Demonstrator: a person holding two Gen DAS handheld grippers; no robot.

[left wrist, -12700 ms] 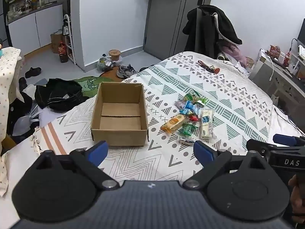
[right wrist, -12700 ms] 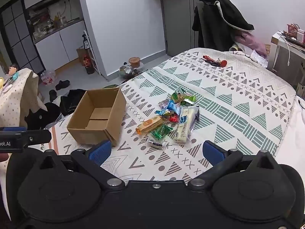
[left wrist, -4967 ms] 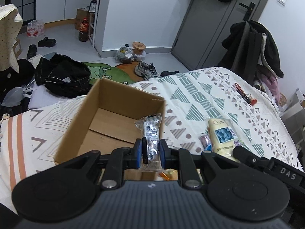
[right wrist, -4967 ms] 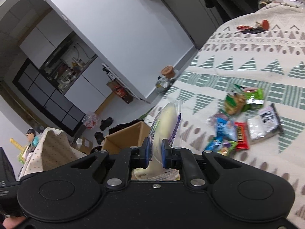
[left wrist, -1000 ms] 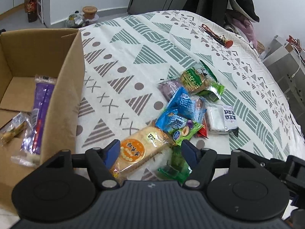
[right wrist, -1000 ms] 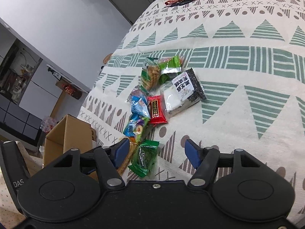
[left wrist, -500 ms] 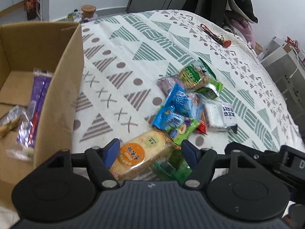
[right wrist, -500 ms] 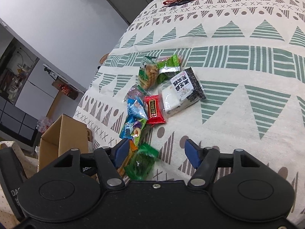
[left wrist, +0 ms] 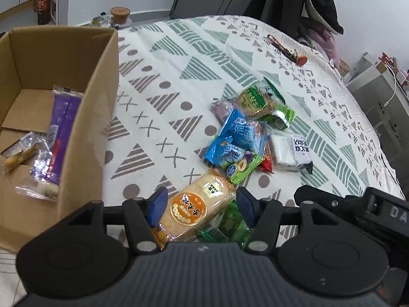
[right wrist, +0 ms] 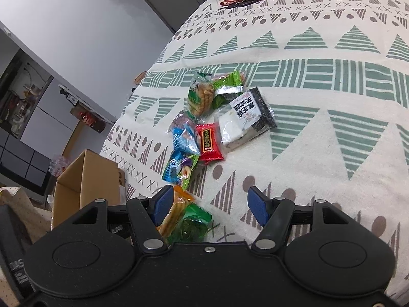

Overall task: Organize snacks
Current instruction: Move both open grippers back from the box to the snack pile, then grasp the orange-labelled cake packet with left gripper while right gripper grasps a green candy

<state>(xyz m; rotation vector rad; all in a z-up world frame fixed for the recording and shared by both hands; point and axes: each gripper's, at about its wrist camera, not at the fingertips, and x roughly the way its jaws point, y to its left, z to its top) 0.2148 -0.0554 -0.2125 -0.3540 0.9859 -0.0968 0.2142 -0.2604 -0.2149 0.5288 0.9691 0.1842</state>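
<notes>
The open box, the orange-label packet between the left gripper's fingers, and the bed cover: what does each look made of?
Box: plain brown cardboard, matte, with folded flaps and raw edges. Orange-label packet: apparently thin clear plastic film, glossy and crinkled, pale contents showing through. Bed cover: woven fabric, probably cotton, matte with soft wrinkles and a printed pattern. The left gripper straddles the packet, open.

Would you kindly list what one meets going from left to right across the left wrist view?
Cardboard box → orange rice cracker pack → blue snack packets → white and black packet → grey cabinet.
</notes>
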